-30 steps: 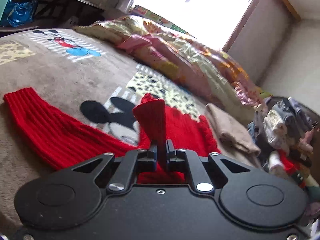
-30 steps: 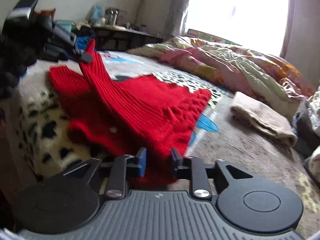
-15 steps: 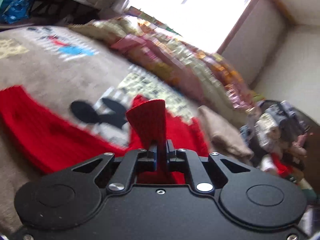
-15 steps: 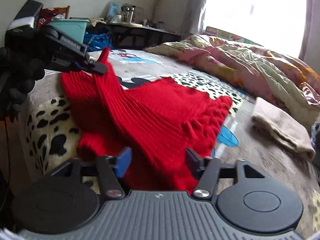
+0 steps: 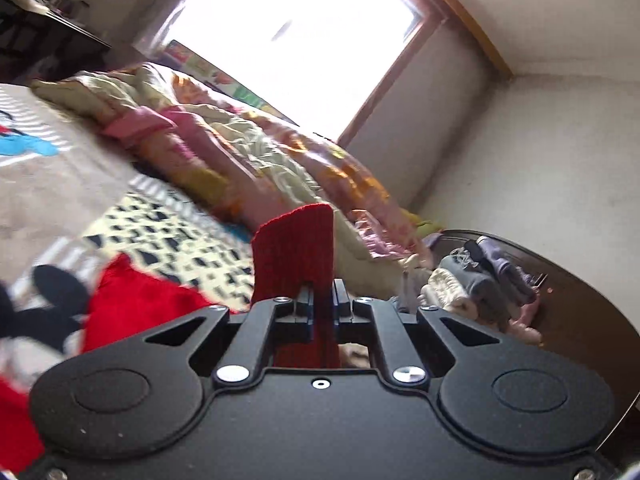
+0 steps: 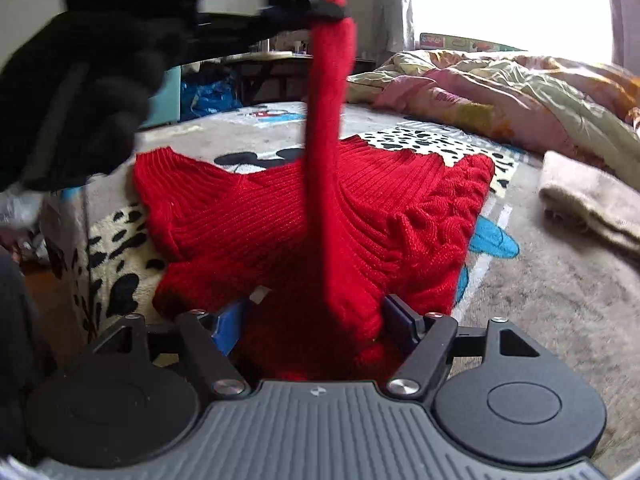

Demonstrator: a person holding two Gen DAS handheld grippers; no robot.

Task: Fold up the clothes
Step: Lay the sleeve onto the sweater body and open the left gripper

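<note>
Your left gripper [image 5: 322,300], raised high, clamps the red sweater's sleeve [image 6: 330,128]; the sweater [image 6: 320,220] lies on the blanket [image 6: 540,300]. Your right gripper [image 6: 316,320] sits low at its hem, fingers apart.

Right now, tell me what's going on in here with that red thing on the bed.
A person is folding a red knit sweater on a bed covered by a cartoon-print blanket. The left claw is shut on the cuff of one sleeve and holds it high, so the sleeve hangs stretched above the sweater's body. The right claw is open, low at the sweater's near edge, gripping nothing. A folded beige garment lies to the side.
</note>
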